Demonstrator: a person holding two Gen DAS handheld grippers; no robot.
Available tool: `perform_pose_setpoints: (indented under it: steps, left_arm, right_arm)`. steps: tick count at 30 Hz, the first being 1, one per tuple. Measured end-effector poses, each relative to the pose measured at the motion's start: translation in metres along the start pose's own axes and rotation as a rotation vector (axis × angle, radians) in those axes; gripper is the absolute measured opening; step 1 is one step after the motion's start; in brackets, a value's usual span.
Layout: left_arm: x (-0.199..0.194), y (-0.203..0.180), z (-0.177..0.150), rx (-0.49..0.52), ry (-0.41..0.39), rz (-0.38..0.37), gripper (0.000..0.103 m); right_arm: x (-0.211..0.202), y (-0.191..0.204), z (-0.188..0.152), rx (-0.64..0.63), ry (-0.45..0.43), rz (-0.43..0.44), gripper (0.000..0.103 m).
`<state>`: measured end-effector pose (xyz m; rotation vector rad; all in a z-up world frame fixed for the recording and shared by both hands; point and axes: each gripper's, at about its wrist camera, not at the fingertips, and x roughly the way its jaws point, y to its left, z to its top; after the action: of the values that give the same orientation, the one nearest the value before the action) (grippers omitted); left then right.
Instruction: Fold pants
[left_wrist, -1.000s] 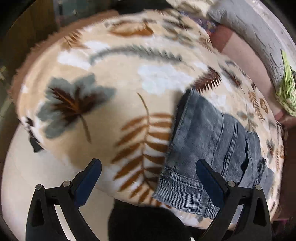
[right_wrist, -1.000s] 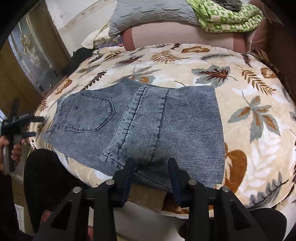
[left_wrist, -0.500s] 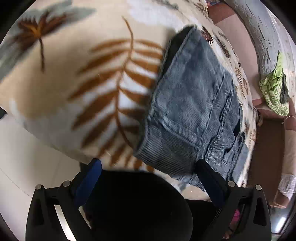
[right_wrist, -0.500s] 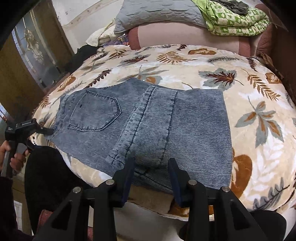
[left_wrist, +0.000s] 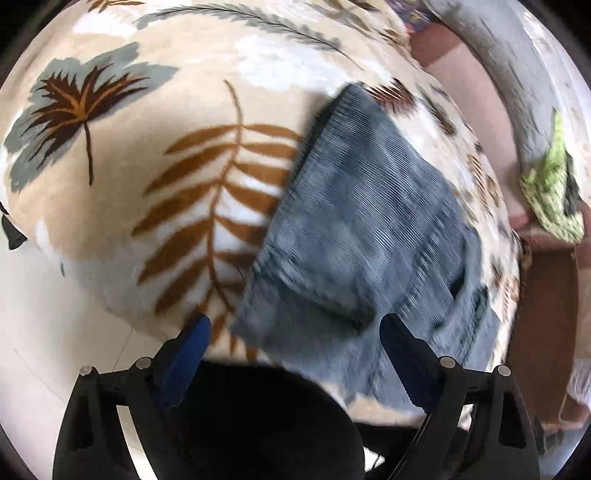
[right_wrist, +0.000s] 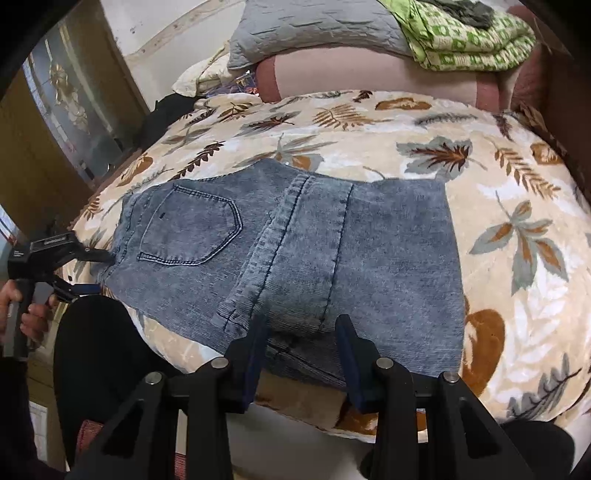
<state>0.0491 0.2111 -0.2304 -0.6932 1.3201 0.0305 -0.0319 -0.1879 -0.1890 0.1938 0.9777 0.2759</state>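
Right wrist view: jeans (right_wrist: 295, 254) folded flat on the leaf-print blanket (right_wrist: 517, 229), back pocket up. Right gripper (right_wrist: 300, 332) fingers partly apart, straddling the near hem, gripping nothing. Left gripper (left_wrist: 293, 336) jaws wide, empty, at the waistband end; that view is motion-blurred. Green blanket (right_wrist: 469, 40) behind.

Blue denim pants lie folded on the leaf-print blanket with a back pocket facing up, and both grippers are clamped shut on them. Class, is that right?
Not quite. The folded blue denim pants do lie pocket-up on the leaf-print blanket, but neither gripper is shut: the left gripper and right gripper are open, as each wrist view shows.
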Motion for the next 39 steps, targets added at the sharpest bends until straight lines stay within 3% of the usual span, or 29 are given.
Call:
perform_pose_setpoints:
  steps: [5,8,12,14,15,19,24,30,31,32,33,36,39]
  left_arm:
    - [0.009,-0.007,0.004,0.022,-0.02,0.01,0.091]
    - [0.003,-0.014,0.007,0.046,-0.046,0.015,0.073]
    - [0.005,-0.025,0.009,0.074,-0.06,0.053,0.067]
    - [0.007,-0.043,0.009,0.109,-0.093,0.066,0.054]
    - [0.007,-0.047,0.009,0.129,-0.103,0.058,0.042]
    - [0.006,-0.067,0.006,0.205,-0.154,0.089,0.027]
    - [-0.005,-0.078,0.002,0.259,-0.217,0.111,0.025]
    - [-0.016,-0.077,-0.003,0.26,-0.238,0.108,0.024]
    - [-0.019,-0.077,-0.004,0.265,-0.241,0.107,0.024]
    - [-0.021,-0.079,-0.005,0.272,-0.248,0.107,0.024]
    - [-0.023,-0.08,-0.007,0.278,-0.253,0.108,0.024]
    - [-0.031,-0.087,-0.013,0.311,-0.276,0.123,0.023]
    - [-0.04,-0.104,-0.023,0.367,-0.311,0.144,0.023]
  right_arm:
    - [-0.005,0.0,-0.001,-0.019,-0.021,-0.023,0.041]
    - [-0.005,-0.006,0.004,0.014,-0.029,-0.01,0.041]
    - [-0.003,-0.006,0.012,0.03,-0.048,0.016,0.041]
    - [-0.001,-0.002,0.014,0.026,-0.057,0.029,0.041]
    - [0.001,-0.001,0.015,0.026,-0.063,0.036,0.041]
    - [0.013,0.005,0.019,0.034,-0.058,0.08,0.041]
    - [0.026,0.019,0.031,0.017,-0.073,0.146,0.041]
    - [0.06,0.063,0.063,-0.115,-0.078,0.206,0.041]
    - [0.072,0.072,0.069,-0.127,-0.06,0.208,0.035]
    - [0.079,0.077,0.071,-0.137,-0.044,0.206,0.015]
    - [0.09,0.083,0.072,-0.152,-0.012,0.189,0.008]
    - [0.126,0.089,0.068,-0.139,0.074,0.174,0.008]
    - [0.121,0.083,0.064,-0.128,0.041,0.195,0.008]
